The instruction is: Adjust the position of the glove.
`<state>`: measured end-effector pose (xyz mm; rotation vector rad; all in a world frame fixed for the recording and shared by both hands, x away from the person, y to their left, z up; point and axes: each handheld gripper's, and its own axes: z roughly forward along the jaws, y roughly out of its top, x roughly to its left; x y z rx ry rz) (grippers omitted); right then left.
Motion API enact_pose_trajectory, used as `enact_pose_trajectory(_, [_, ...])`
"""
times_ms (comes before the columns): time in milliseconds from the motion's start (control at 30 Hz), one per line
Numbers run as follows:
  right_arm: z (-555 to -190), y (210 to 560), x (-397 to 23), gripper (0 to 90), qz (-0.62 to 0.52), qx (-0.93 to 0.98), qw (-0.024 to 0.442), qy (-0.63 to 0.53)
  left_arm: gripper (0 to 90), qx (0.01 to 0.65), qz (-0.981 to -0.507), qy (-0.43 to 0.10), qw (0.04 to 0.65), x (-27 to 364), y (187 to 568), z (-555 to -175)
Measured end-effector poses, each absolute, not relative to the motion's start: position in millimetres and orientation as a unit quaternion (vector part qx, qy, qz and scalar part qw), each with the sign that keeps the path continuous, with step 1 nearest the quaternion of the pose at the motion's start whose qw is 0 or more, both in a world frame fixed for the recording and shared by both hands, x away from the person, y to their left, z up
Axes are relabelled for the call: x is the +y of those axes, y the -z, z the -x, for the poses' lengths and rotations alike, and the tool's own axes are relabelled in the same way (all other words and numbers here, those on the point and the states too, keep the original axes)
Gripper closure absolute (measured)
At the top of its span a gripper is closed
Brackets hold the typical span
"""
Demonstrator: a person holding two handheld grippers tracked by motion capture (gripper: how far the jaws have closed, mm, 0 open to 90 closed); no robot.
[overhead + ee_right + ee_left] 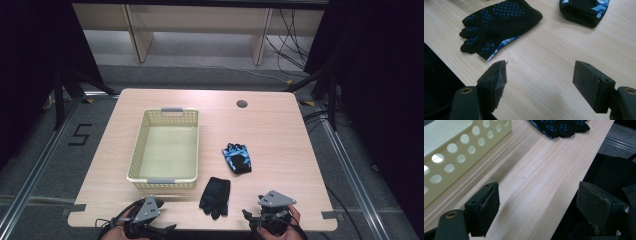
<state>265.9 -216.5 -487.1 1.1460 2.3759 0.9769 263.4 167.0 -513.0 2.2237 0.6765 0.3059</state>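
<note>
The left gripper [146, 212] and right gripper [272, 210] stand wide, holding nothing. Between them lies a black fabric glove with blue dots [215, 196], near a cream perforated plastic basket [142, 145].

A table [280, 130] holds a basket [165, 150] at nine o'clock from its centre. One glove [237, 158] lies at three o'clock of the basket; a second glove [215, 196] lies at five o'clock, near the table's front edge.

Near glove [215, 197], black with blue dot grip, is lying flat, palm up, by the table's front edge, fingers pointing toward the person. Second glove [237, 158], black with blue camouflage patches, is lying farther back, well apart.
</note>
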Motion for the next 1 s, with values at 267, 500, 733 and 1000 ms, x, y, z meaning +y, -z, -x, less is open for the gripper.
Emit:
enact_pose_trajectory(267, [-265.0,485.0,-213.0,36.0,-0.394,0.833,0.166,-0.35,18.1,0.265,-0.875,-0.119,0.388,166.9,513.0,-263.4])
enact_pose_trajectory(500, [-264.4,478.4,-206.1,54.6,-0.389,0.821,0.166,-0.383,18.1,0.267,-0.874,-0.116,0.388,166.7,513.3,-263.6])
enact_pose_trajectory(733, [-269.9,475.5,-184.3,78.6,-0.343,0.837,0.166,-0.393,18.1,0.277,-0.871,-0.114,0.389,165.9,514.0,-262.9])
enact_pose_trajectory(1000, [-282.2,477.4,-154.5,90.0,-0.295,0.862,0.154,-0.383,18.1,0.269,-0.873,-0.12,0.388,166.4,513.1,-263.9])
